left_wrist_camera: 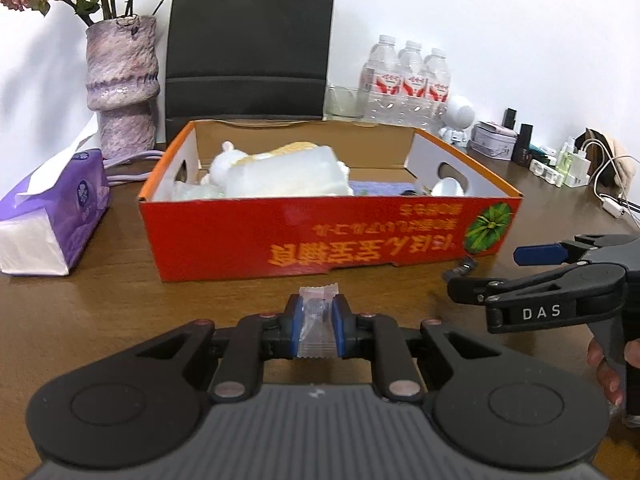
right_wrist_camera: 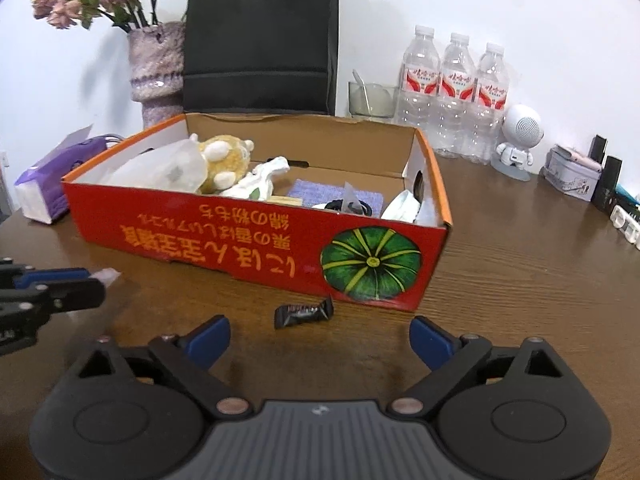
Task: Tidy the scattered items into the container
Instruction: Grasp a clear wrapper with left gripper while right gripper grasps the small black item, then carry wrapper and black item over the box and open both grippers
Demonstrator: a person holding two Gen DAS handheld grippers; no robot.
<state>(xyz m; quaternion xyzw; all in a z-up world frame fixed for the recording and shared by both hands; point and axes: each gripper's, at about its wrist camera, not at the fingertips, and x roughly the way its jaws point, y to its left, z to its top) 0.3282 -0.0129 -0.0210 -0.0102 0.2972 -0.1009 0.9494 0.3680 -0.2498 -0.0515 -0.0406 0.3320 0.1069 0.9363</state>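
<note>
My left gripper is shut on a small clear-wrapped candy and holds it in front of the red cardboard box. The box holds a plush toy, plastic bags, a purple cloth and other items. My right gripper is open and empty, just behind a black-wrapped candy that lies on the table by the box's front wall. The right gripper also shows at the right in the left wrist view. The left gripper shows at the left edge in the right wrist view.
A purple tissue pack lies left of the box. A vase with dried flowers and a black bag stand behind it. Water bottles, a glass, a white robot figure, a tin and cables stand at the back right.
</note>
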